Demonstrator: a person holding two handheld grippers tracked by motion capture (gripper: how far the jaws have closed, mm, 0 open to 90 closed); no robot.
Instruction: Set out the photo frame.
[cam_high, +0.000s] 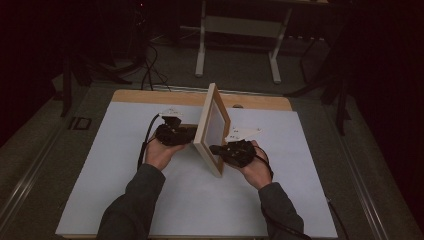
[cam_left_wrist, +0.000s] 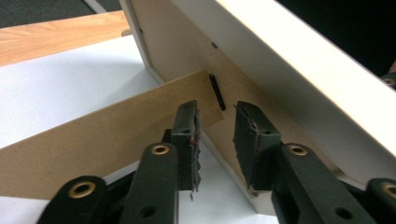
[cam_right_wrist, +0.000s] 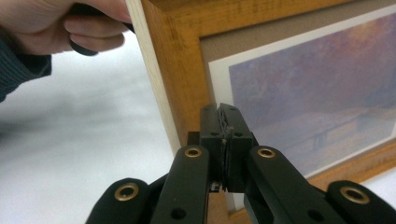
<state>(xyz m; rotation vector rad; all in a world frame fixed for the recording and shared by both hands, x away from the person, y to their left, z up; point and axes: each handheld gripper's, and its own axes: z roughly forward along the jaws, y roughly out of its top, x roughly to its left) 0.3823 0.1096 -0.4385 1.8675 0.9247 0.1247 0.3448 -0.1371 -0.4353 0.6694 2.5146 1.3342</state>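
Picture frame (cam_high: 212, 129) stands tilted; left gripper (cam_left_wrist: 217, 122) gapes beside its back stand (cam_left_wrist: 107, 140), right gripper (cam_right_wrist: 226, 122) seemingly closed empty; no readable writing

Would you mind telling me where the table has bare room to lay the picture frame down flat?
The white table top is bare left of the left gripper, along the near edge between the sleeves, and right of the right gripper. The middle is crowded: the picture frame stands there with both hands.

Dim room, lit tabletop (soft close-ups)
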